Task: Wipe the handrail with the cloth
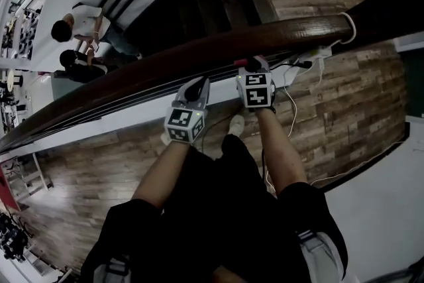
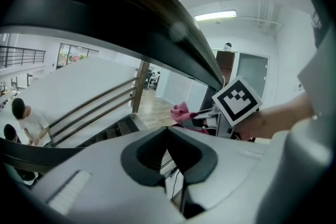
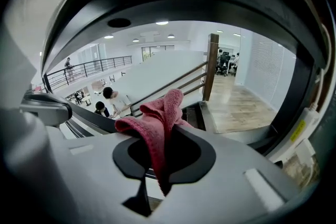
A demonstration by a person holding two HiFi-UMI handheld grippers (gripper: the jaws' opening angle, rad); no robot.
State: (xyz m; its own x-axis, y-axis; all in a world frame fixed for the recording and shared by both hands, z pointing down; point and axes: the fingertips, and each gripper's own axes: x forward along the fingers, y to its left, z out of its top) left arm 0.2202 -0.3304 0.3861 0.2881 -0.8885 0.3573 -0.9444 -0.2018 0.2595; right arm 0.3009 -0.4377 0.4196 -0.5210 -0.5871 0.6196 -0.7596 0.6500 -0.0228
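Right gripper point(image 1: 252, 65) pinches a pink cloth point(image 3: 157, 123) just under the handrail point(image 1: 199, 50). Left gripper point(image 2: 170, 165), beside it, is closed and empty. Wiping seems barely begun.

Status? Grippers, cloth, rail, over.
Right gripper shut on pink cloth, at handrail. Left gripper shut, empty, beside it. White cable looped over rail's right end.

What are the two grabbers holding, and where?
The right gripper pinches the pink cloth at a bunched fold, ends sticking out. The left gripper holds nothing.

The cloth point(image 3: 157, 123) is pink, the handrail point(image 1: 199, 53) dark brown.
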